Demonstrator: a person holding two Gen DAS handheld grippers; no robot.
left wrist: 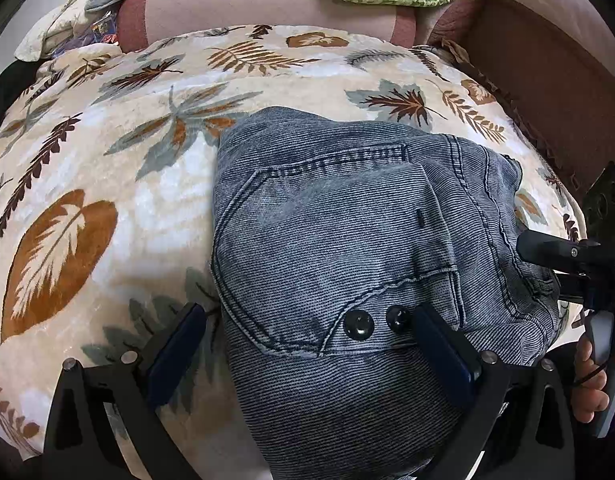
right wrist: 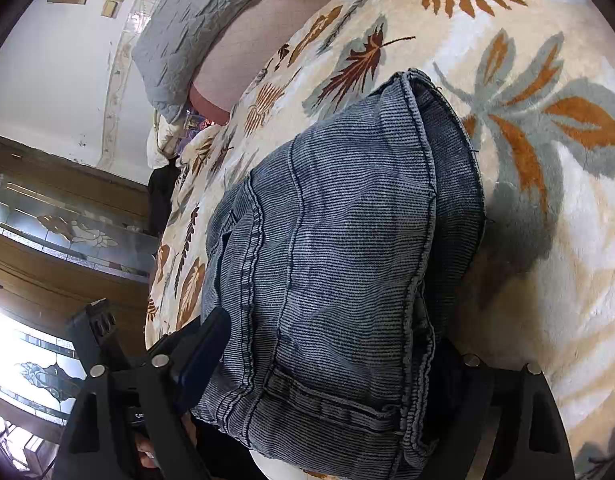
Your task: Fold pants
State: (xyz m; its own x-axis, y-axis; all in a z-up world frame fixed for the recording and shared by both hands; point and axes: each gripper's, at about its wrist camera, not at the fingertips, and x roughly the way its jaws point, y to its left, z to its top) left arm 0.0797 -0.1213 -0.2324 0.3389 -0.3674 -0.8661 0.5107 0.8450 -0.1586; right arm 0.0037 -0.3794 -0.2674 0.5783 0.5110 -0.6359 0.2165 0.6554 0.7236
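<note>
The pants (left wrist: 347, 248) are soft blue jeans with thin stripes, thick seams and two round black snaps (left wrist: 359, 324). They lie folded in a fat bundle on a fluffy cream blanket (left wrist: 107, 200) with brown and gray leaves. The left gripper (left wrist: 307, 344) stands wide over them, not squeezing. The right gripper (right wrist: 331, 360) also stands wide around the bundle, not pinching.

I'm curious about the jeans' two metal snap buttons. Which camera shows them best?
The left wrist view: both snap buttons sit plainly on the folded jeans, near the bottom of the picture. The right wrist view shows only the jeans' seams and hem, no buttons.
</note>
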